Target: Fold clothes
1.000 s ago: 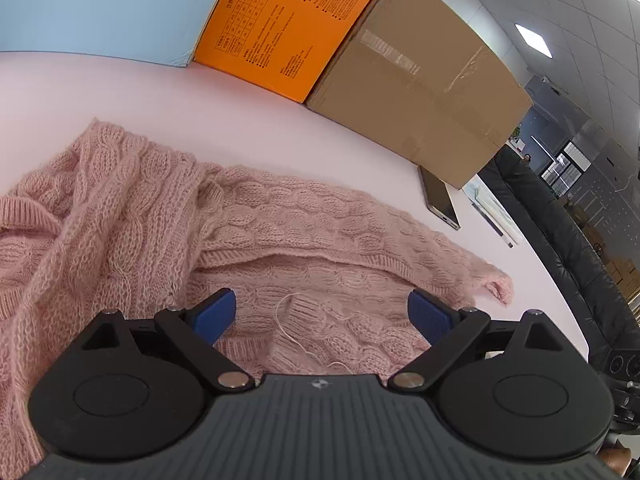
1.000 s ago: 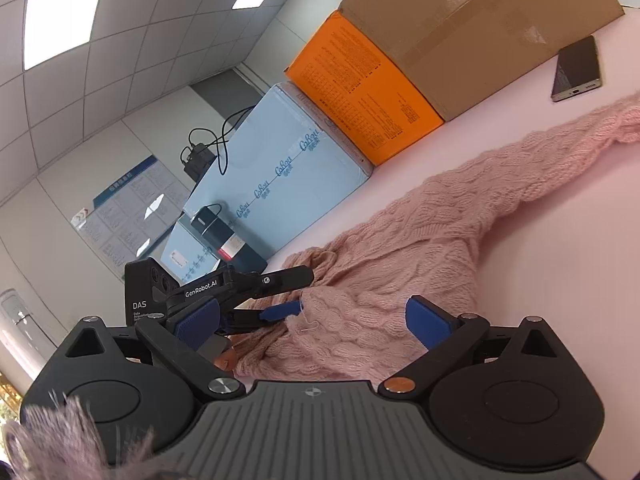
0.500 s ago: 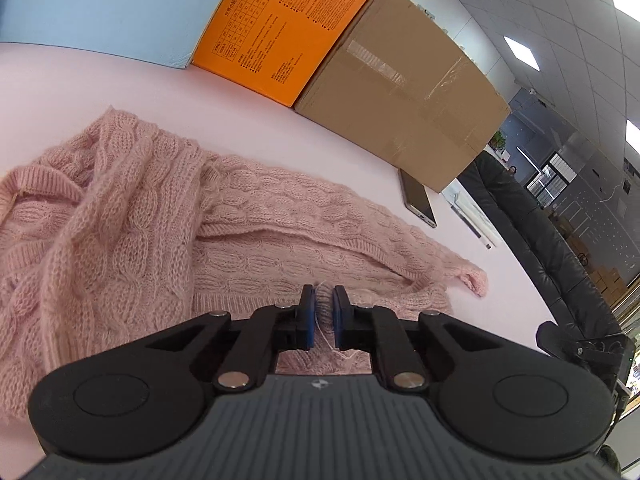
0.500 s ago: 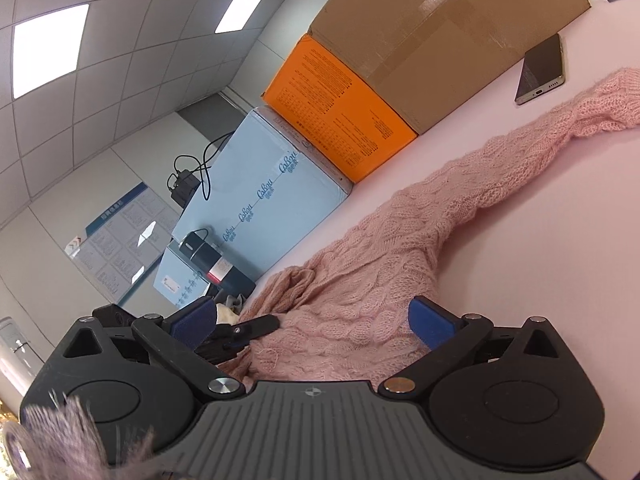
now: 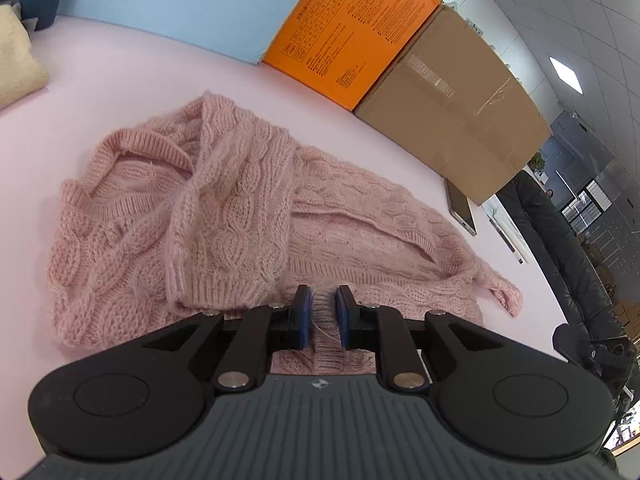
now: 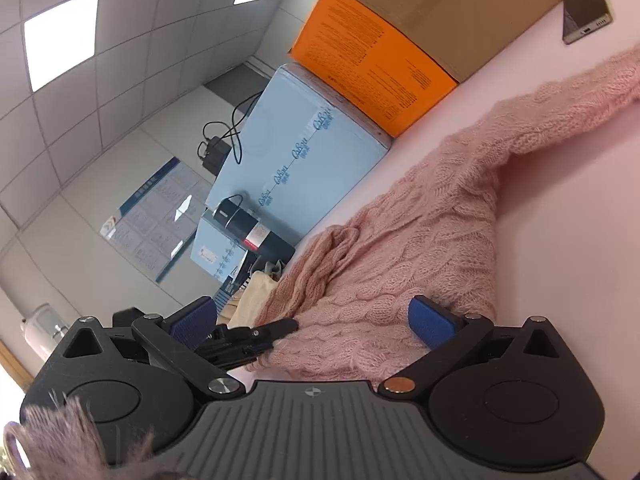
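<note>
A pink cable-knit sweater [image 5: 248, 208] lies crumpled on the pink table [image 5: 120, 80], one sleeve stretched to the right. My left gripper [image 5: 322, 312] is shut on the sweater's near ribbed edge, with knit and a white thread between its blue pads. In the right wrist view the same sweater [image 6: 408, 248] spreads ahead. My right gripper [image 6: 312, 320] is open and empty just above the sweater's near edge. The left gripper's black fingers [image 6: 256, 336] show there, pinching the knit at the lower left.
A light blue box [image 5: 180, 4], an orange box [image 5: 356, 28] and a brown cardboard box [image 5: 452, 104] line the table's far side. A phone [image 5: 460, 208] lies past the sleeve. A cream cloth [image 5: 16, 60] sits at the far left. A black sofa [image 5: 576, 264] stands beyond the table's right edge.
My left gripper closed on the sweater's near edge and pulled back and up with it. My right gripper stayed open while its view tilted.
</note>
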